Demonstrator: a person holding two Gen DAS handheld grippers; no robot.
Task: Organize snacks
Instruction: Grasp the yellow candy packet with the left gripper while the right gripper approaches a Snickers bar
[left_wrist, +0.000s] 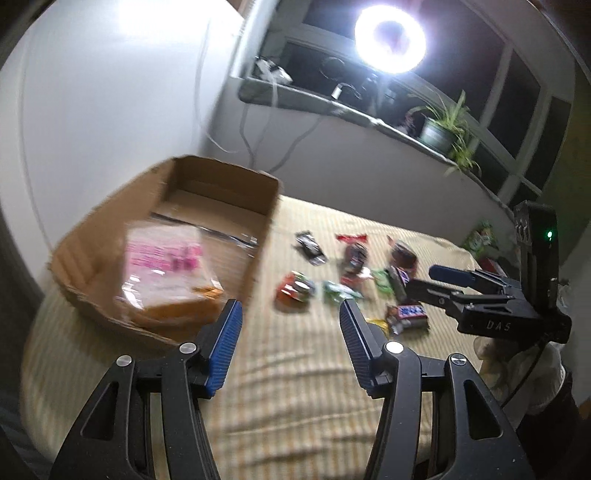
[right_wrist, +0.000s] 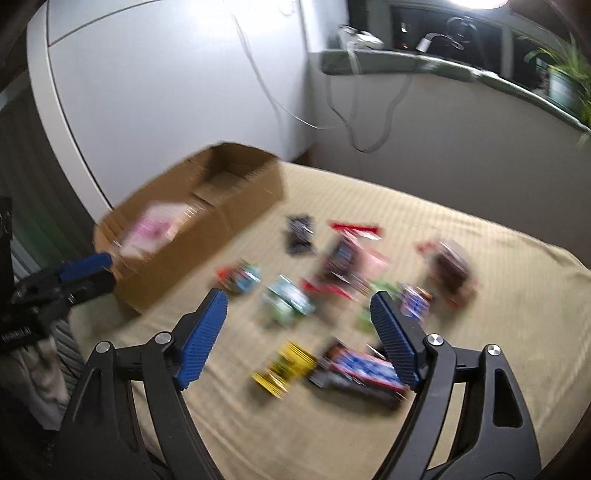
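An open cardboard box (left_wrist: 255, 254) stands on the left of a yellow striped cloth (left_wrist: 288, 380). Inside it lies a clear packet with pink print (left_wrist: 166, 273). Several small snack packets (left_wrist: 351, 273) are scattered to the right of the box. My left gripper (left_wrist: 290, 315) is open and holds nothing, above the cloth just in front of the box's near corner. My right gripper (right_wrist: 299, 306) is open too, hovering over the packets, with a yellow packet (right_wrist: 286, 369) and a blue-and-red one (right_wrist: 364, 373) below it. The box (right_wrist: 207, 236) and the left gripper (right_wrist: 79, 273) show at the left of the right wrist view.
The right gripper (left_wrist: 439, 280) reaches in from the right edge of the left wrist view. A white wall and a windowsill with cables, a ring lamp (left_wrist: 389, 38) and a potted plant (left_wrist: 441, 125) lie behind. The cloth's edge drops off at the left.
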